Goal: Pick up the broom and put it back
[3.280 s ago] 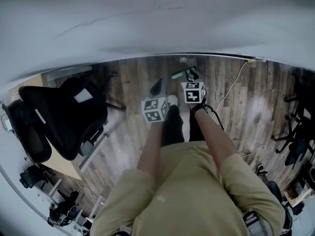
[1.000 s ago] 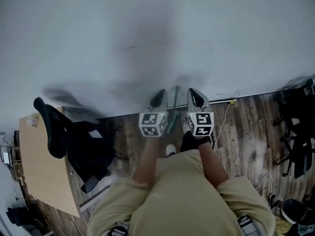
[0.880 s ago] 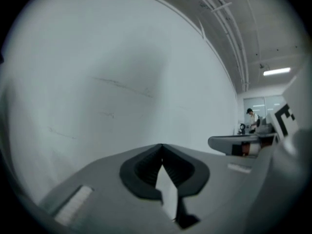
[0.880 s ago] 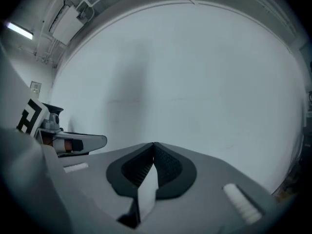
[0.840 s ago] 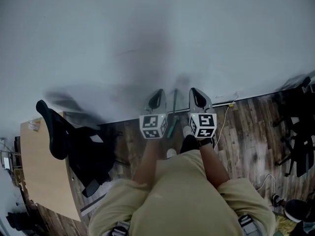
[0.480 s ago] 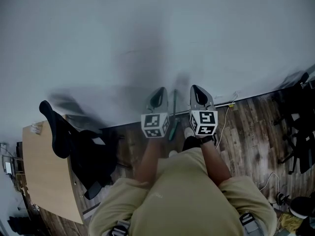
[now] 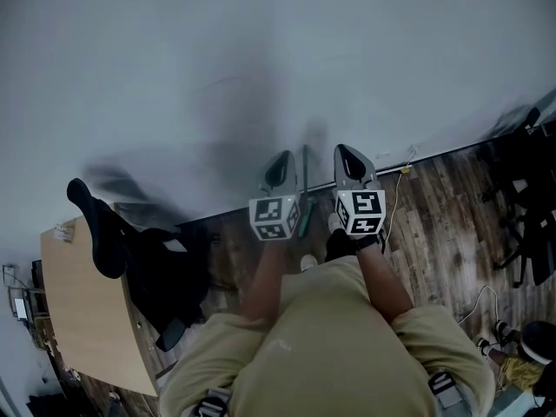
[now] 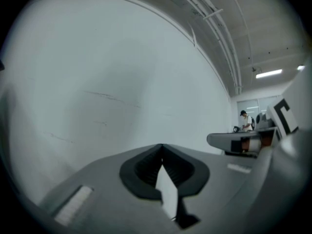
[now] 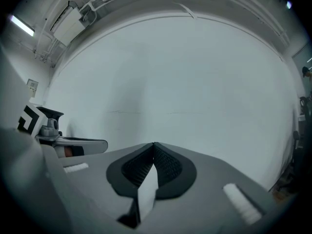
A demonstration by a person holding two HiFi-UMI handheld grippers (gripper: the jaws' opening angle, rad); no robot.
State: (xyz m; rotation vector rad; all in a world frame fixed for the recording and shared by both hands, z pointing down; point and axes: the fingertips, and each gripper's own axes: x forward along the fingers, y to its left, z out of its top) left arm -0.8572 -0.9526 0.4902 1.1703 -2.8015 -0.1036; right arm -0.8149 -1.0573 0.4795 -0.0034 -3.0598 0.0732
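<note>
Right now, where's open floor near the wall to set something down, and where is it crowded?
Bare wooden floor lies between the white cable and the black chairs at right. The light desk top looks bare too. It is crowded at left around the black office chair; the broom stands at the wall.

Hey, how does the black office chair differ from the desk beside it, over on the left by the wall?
The office chair is black; the desk is pale and wood-coloured. The office chair is bulky and curved, with a headrest, while the desk shows a flat rectangular top. In the head view the office chair stands at the desk's right side, nearer the person. Both stand on the wooden floor close to the wall.
</note>
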